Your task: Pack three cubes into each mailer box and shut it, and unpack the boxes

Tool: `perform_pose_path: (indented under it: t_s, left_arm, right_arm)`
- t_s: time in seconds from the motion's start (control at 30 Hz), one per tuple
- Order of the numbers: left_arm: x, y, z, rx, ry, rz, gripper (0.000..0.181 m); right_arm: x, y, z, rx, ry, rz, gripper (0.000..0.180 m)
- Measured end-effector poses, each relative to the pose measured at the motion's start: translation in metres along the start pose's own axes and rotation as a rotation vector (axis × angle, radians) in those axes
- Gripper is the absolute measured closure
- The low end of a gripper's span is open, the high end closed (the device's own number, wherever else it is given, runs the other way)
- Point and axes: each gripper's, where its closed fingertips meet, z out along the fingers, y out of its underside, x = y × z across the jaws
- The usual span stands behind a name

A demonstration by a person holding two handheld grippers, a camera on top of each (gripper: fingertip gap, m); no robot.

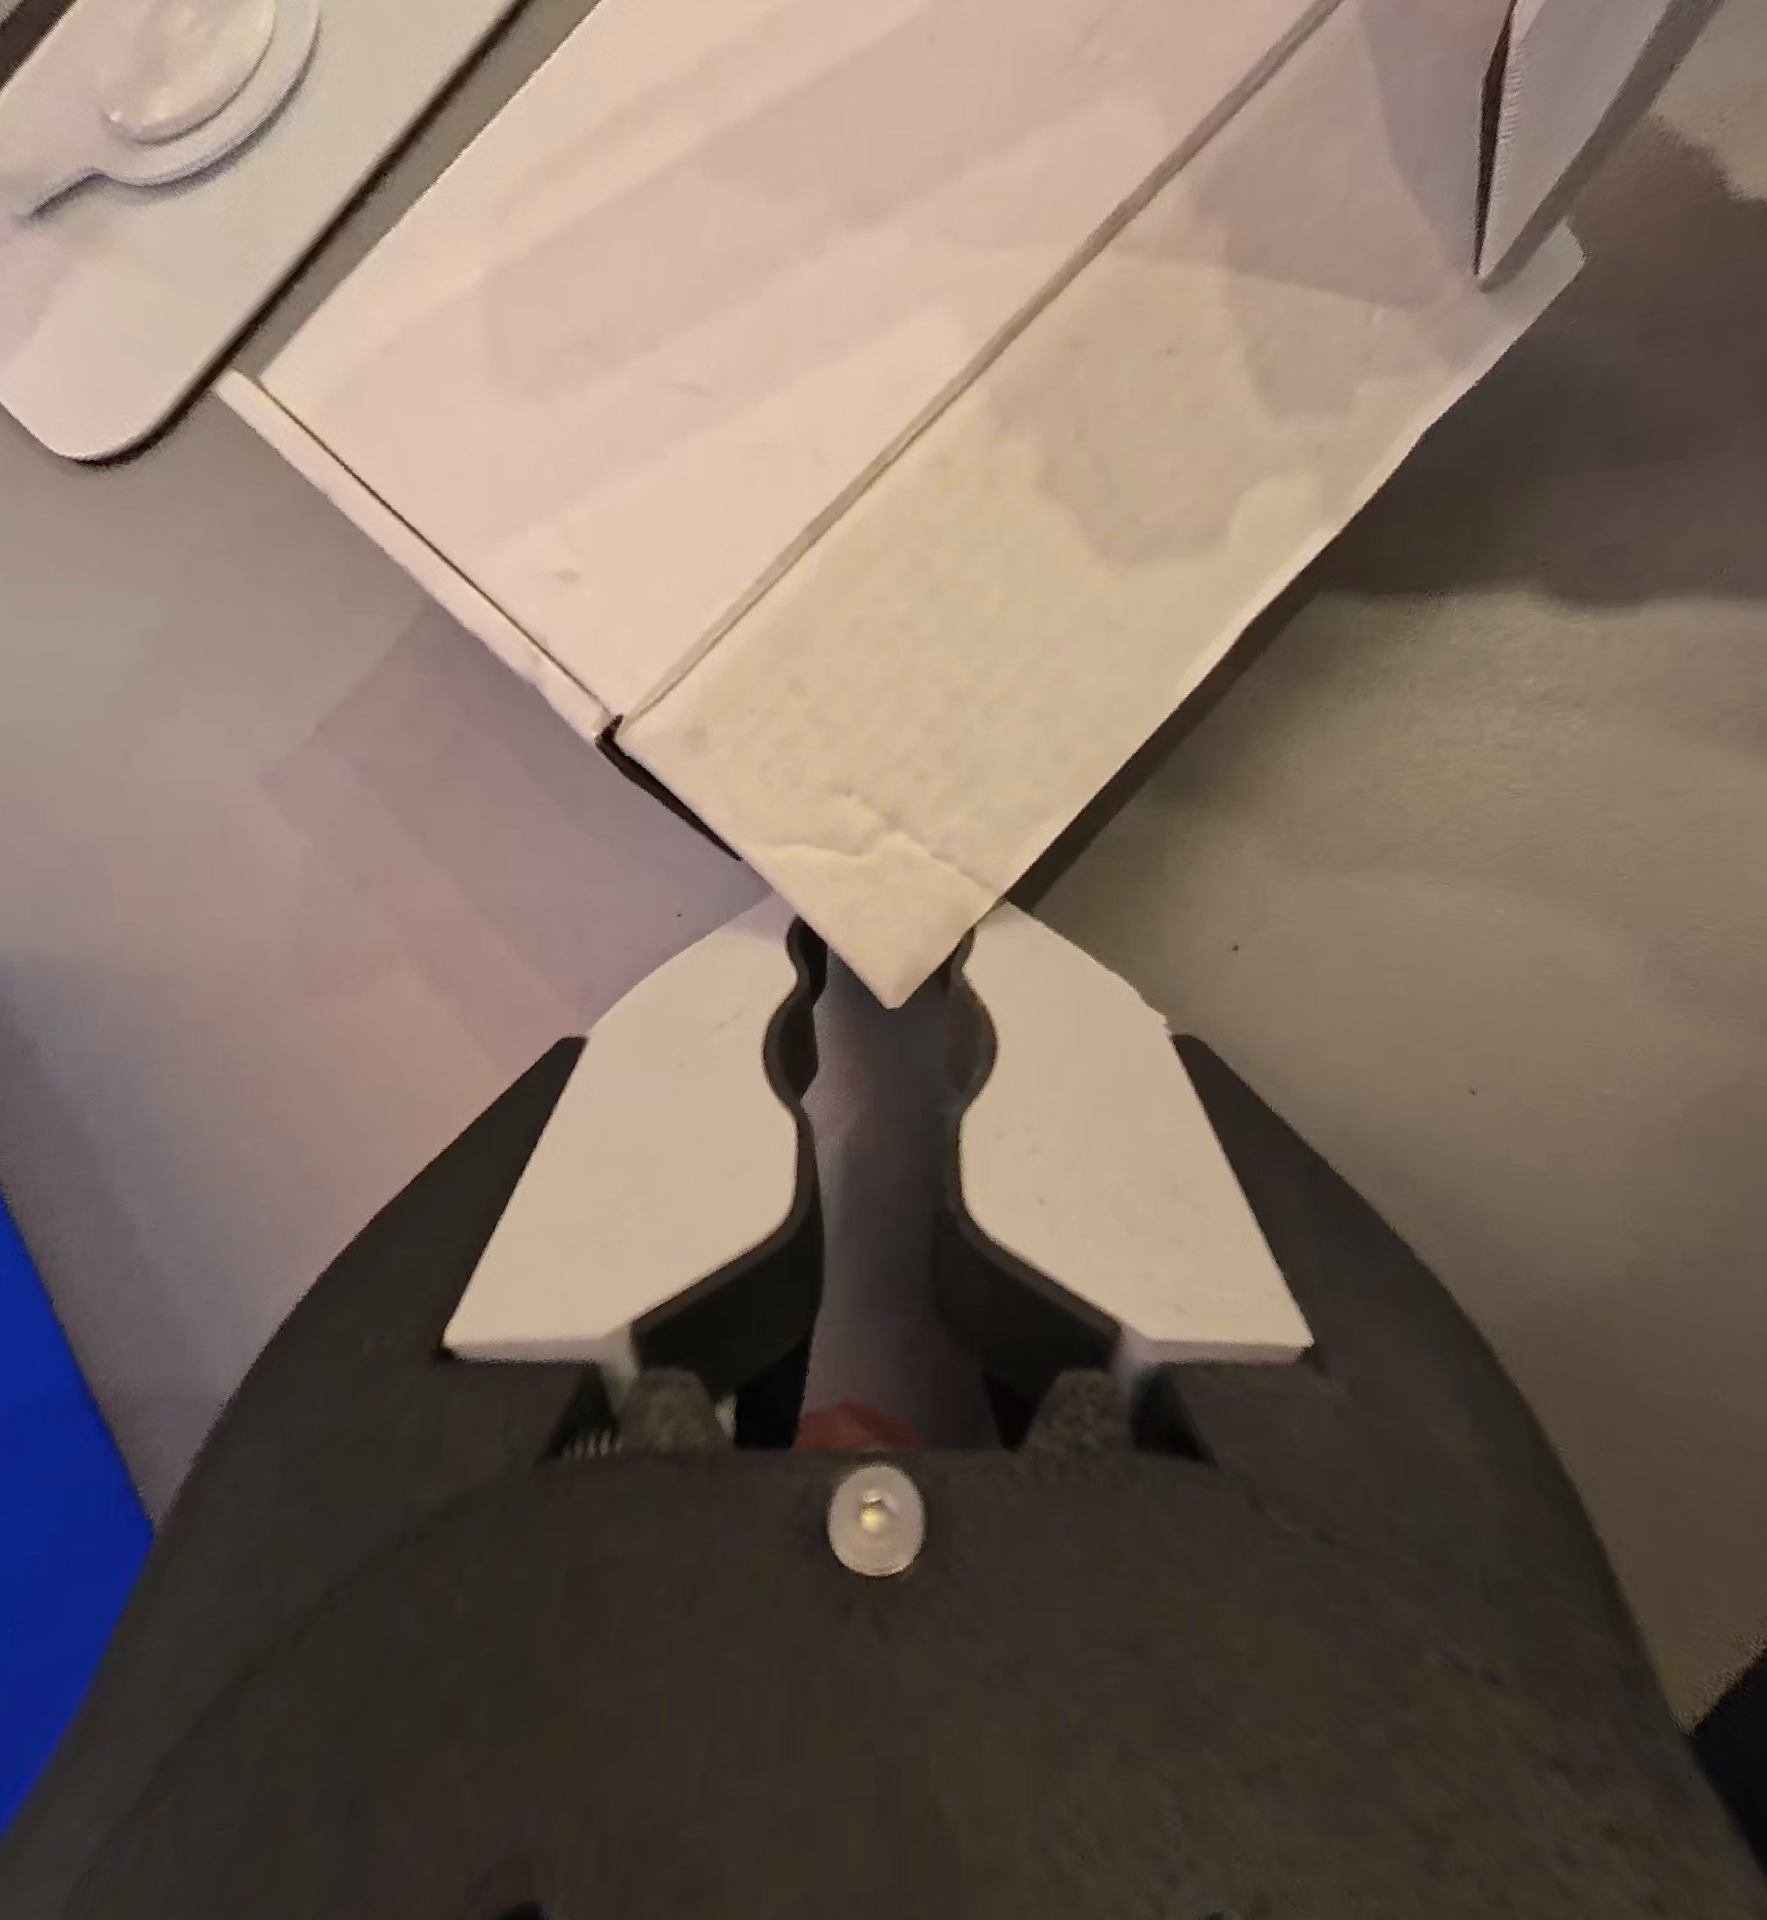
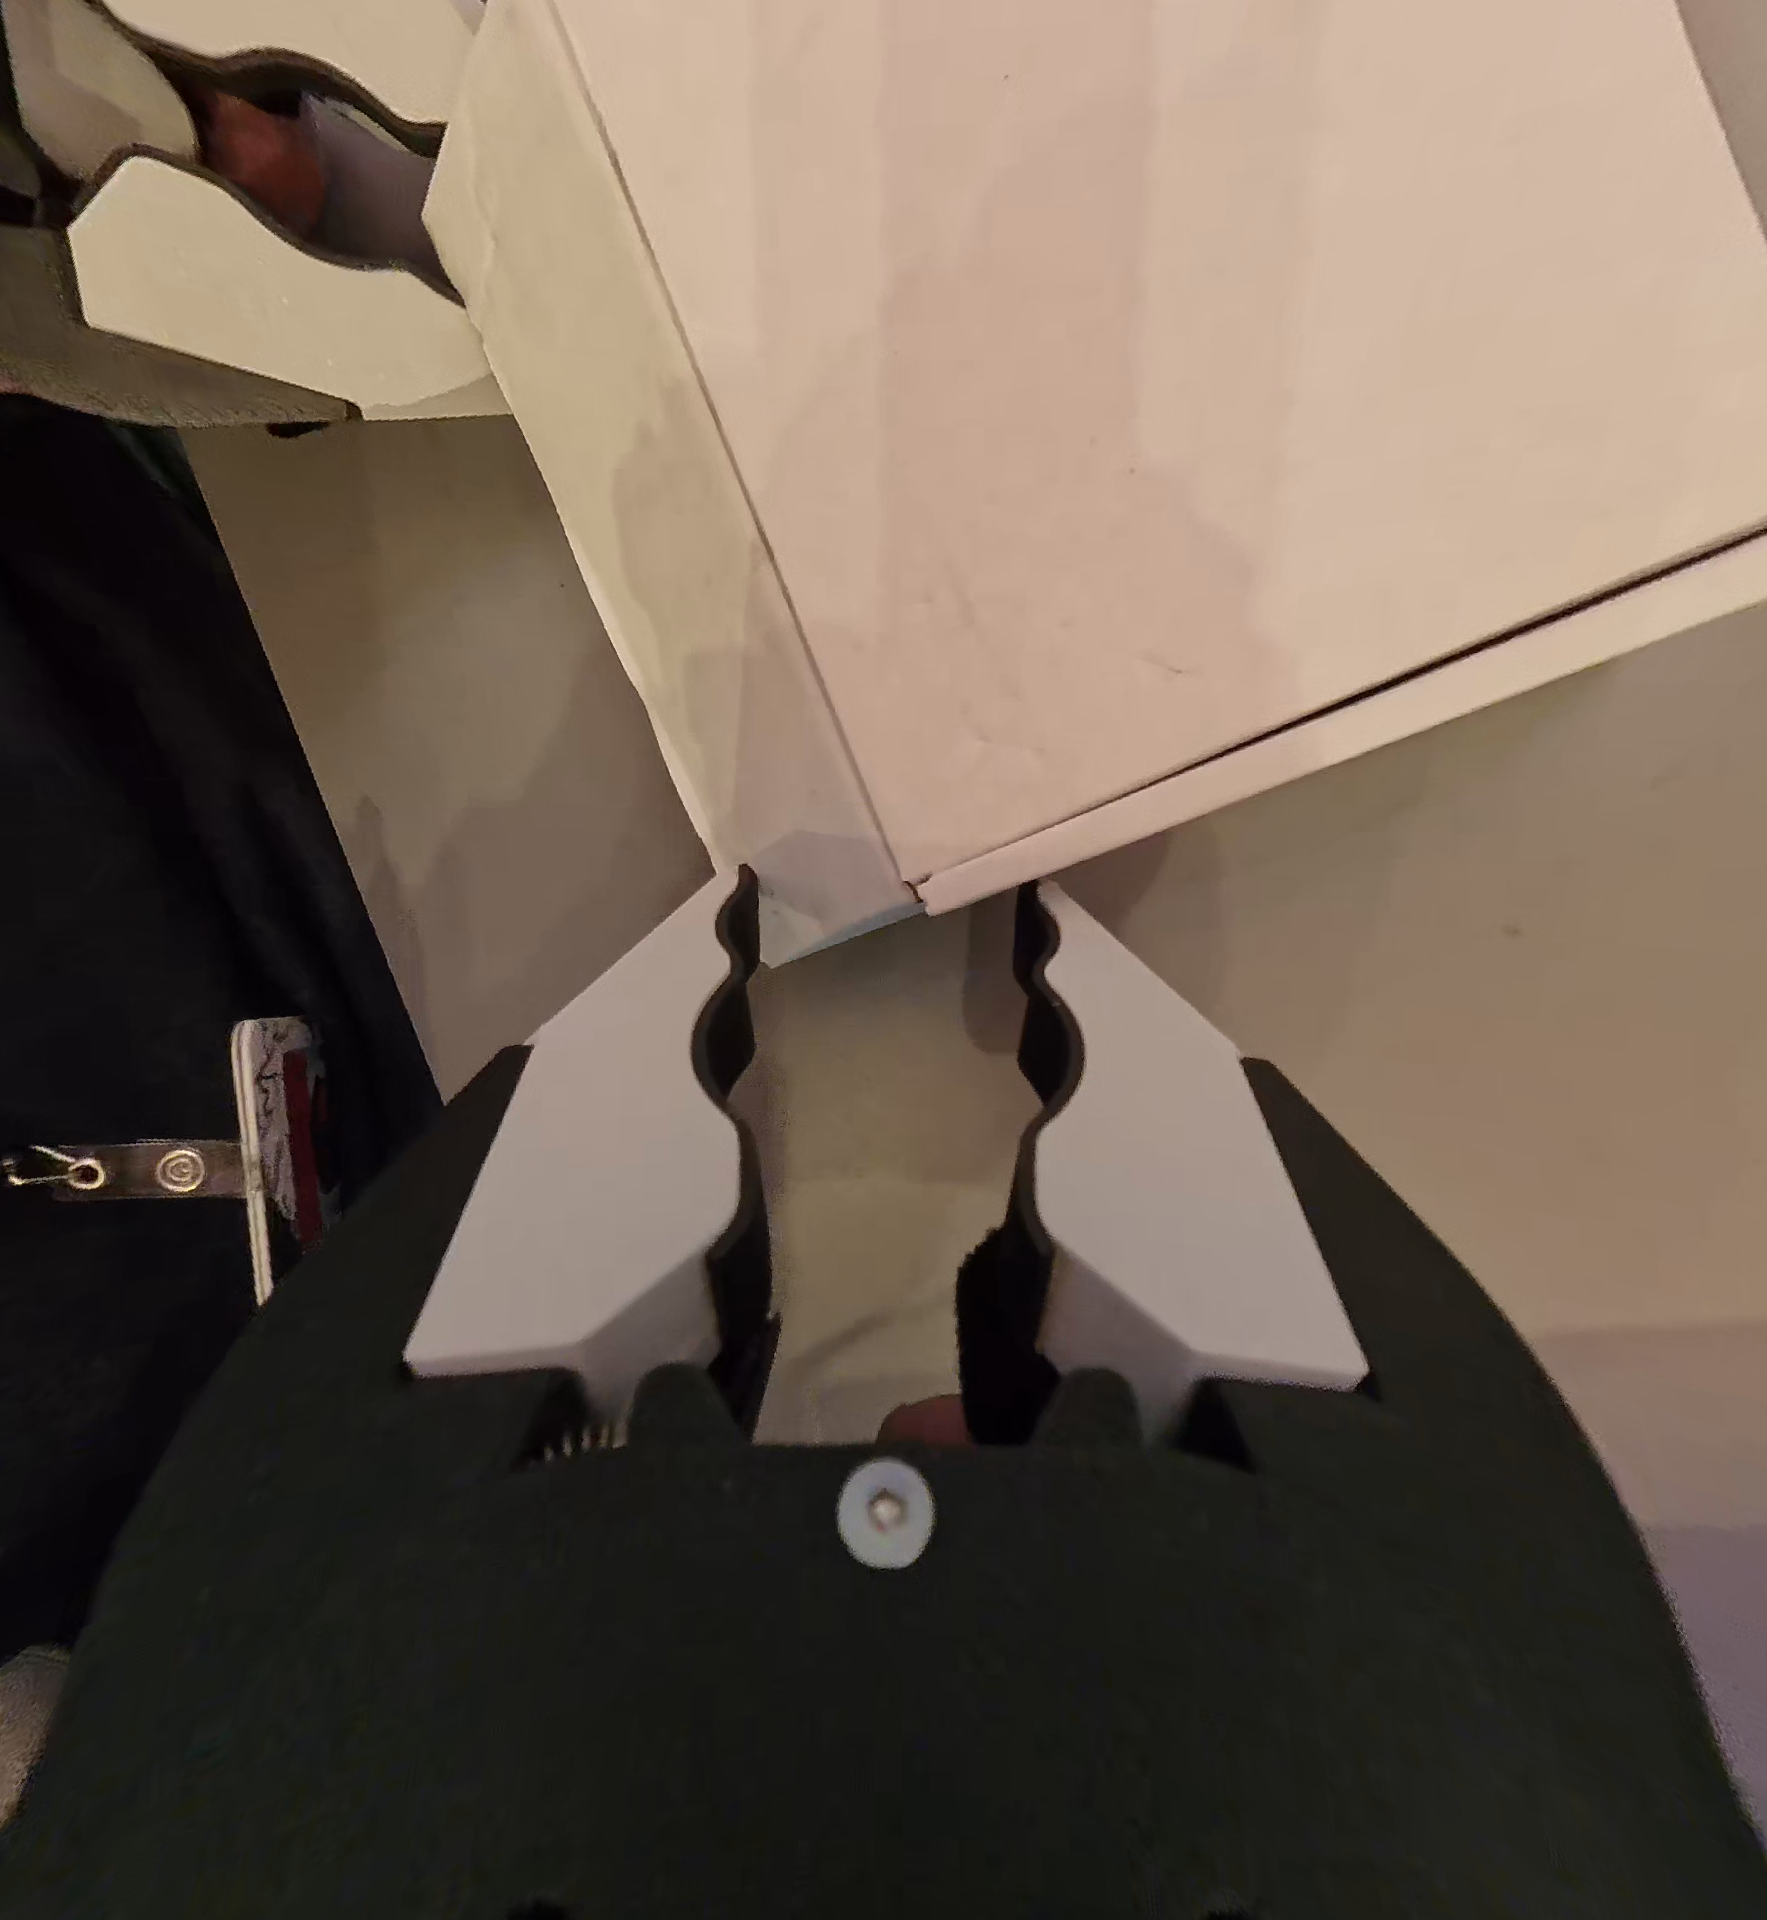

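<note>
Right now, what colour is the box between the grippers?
White, a bit smudged. The mailer box shows best in the right wrist view.

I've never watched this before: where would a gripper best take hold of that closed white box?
Probably by a side wall at a corner. The white mailer box is shut, its top broad and flat with nothing to pinch. The right gripper sits open at the near corner, the left gripper at another; coming in level from outside looks best.

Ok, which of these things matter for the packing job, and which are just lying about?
For the job:
- white mailer box, lid shut
- left gripper, open around a box corner
- right gripper, open at another corner

Lying about:
- white plate with a round knob
- blue thing
- grey table
- badge on a clip
</note>
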Motion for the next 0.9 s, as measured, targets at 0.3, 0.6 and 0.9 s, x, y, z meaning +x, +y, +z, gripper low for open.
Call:
perform_pose_path:
  t_s: [0.3,0.6,0.9]
  left_arm:
    - [-0.007,0.0,0.002,-0.005,-0.054,0.036,0.172]
    - [-0.017,0.003,0.001,-0.02,-0.187,0.114,0.179]
    - [-0.02,0.001,0.0,-0.003,-0.181,0.08,0.178]
  right_arm:
    - [0.0,-0.002,0.001,-0.002,-0.011,0.035,0.134]
    - [-0.001,-0.003,0.003,0.003,-0.057,0.059,0.138]
    - [-0.004,-0.008,0.0,0.05,-0.085,0.089,0.144]
